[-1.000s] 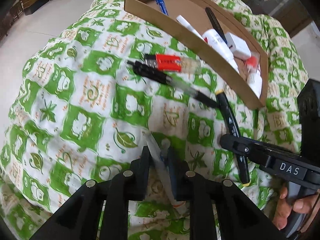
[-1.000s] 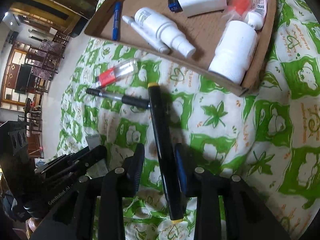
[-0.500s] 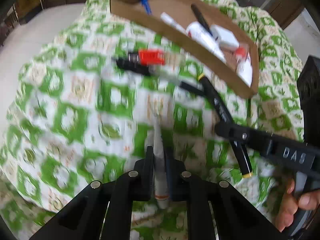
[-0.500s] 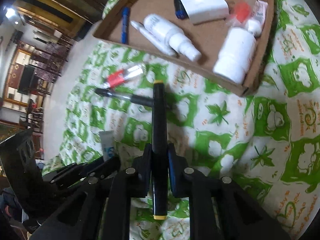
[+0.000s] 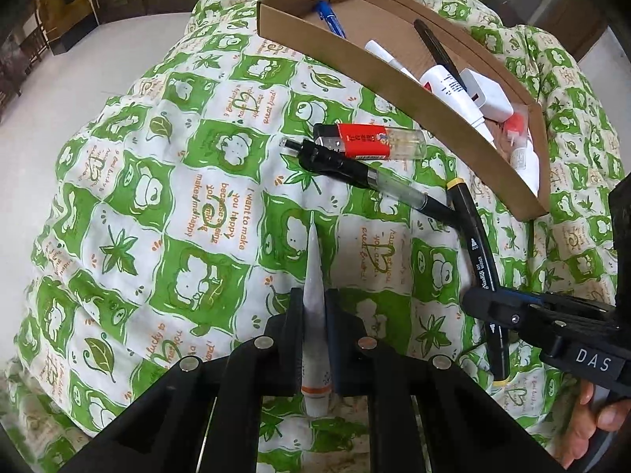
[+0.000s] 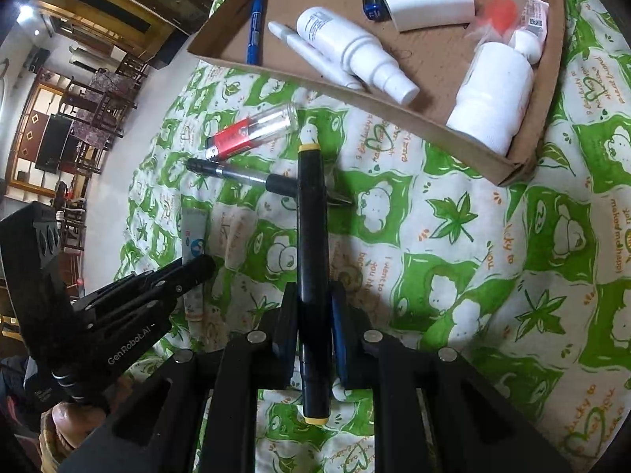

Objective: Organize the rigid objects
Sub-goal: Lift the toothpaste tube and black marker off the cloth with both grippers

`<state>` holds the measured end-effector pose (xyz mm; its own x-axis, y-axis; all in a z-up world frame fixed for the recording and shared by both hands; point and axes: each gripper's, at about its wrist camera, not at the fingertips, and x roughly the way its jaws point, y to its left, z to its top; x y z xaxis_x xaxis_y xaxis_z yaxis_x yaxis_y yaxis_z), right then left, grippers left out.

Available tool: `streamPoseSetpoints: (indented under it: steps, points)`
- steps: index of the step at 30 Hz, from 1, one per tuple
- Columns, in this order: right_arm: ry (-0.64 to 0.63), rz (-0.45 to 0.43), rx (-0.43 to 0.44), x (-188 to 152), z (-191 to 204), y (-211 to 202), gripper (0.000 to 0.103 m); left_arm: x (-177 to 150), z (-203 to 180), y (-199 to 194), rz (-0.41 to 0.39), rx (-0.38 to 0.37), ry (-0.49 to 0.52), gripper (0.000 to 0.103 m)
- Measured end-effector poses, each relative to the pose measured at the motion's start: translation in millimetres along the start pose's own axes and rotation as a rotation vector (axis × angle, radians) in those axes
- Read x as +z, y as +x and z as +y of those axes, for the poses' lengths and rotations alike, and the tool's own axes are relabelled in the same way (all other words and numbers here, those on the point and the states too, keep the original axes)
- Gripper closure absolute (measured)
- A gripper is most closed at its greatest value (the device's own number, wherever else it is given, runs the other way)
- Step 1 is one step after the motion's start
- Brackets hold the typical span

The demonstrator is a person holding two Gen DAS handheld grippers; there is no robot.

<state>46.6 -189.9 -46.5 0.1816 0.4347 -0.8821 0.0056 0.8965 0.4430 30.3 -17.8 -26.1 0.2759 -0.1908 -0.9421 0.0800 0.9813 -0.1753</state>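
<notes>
My left gripper (image 5: 314, 295) is shut on a flat white tube (image 5: 313, 276) seen edge-on, its orange-banded cap end toward me. My right gripper (image 6: 313, 295) is shut on a black marker (image 6: 311, 228) with yellow ends, which points toward the cardboard tray (image 6: 355, 98). Each gripper shows in the other view: the right gripper (image 5: 485, 307) around the marker (image 5: 479, 248), the left gripper (image 6: 197, 268) on the tube (image 6: 195, 236). A red lighter (image 5: 366, 140) and a black pen (image 5: 355, 169) lie on the green patterned cloth between me and the tray (image 5: 355, 67).
The tray holds a blue pen (image 6: 254, 27), a white spray bottle (image 6: 351, 51), a white charger block (image 6: 426, 0), a big white bottle (image 6: 493, 94) and a red-capped item (image 6: 501, 10). The cloth (image 5: 157, 197) drops off to the floor at left. A hand (image 5: 595, 425) grips the right handle.
Both grippers have shut, the left on the tube and the right on the marker. The tube has turned from lying flat to standing on edge between the pads.
</notes>
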Motion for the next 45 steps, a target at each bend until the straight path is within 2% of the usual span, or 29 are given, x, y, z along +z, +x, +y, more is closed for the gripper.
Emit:
streamPoseSetpoints:
  steps: [3,8,24,36,45]
  points:
    - [-0.001,-0.004,-0.005,-1,2,3,0.088,4,-2,1,-0.012,0.003,0.009,0.093]
    - [-0.002,-0.018,0.003,-1,2,2,0.088,-8,-2,-7,-0.034,0.010,0.032,0.093]
    - [-0.017,-0.070,0.082,3,3,-14,0.089,-6,-3,-14,-0.040,0.001,0.036,0.093]
    - [-0.034,-0.019,0.044,1,6,-1,0.088,-6,-3,-13,-0.037,-0.005,0.038,0.093]
    - [-0.079,-0.084,0.158,0,18,-15,0.088,-5,-4,-19,-0.058,-0.019,0.034,0.093]
